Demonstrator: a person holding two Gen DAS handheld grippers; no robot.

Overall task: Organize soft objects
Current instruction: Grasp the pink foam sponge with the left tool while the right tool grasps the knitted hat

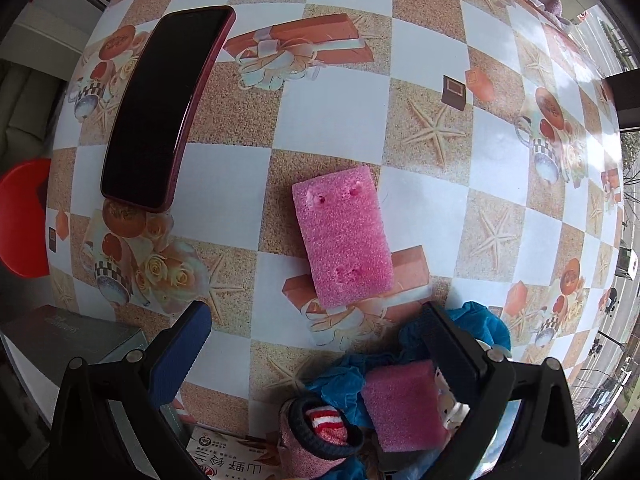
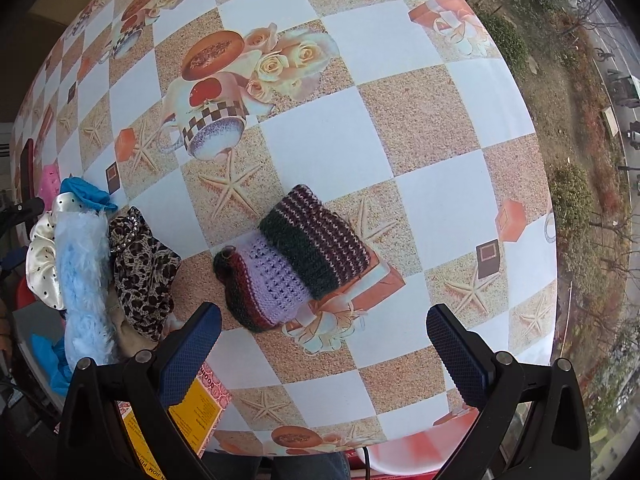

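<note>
I found the left gripper (image 1: 316, 354) spread wide, empty, above a porous pink sponge (image 1: 343, 236) lying flat on the glossy checked tablecloth (image 1: 224, 176). Right gripper (image 2: 324, 344) likewise agape, over a ribbed knit hat (image 2: 294, 258); fluffy blue strip (image 2: 84, 276) and leopard scrunchie (image 2: 144, 268) lay nearby, left.

A pink rectangular foam sponge (image 1: 343, 237) lies mid-table on the checkered starfish-print tablecloth (image 1: 224, 176), a dark maroon-cased phone (image 1: 168, 106) well left; a striped knitted wool hat (image 2: 294, 258) lies right of a leopard-print fabric scrunchie (image 2: 144, 268).
</note>
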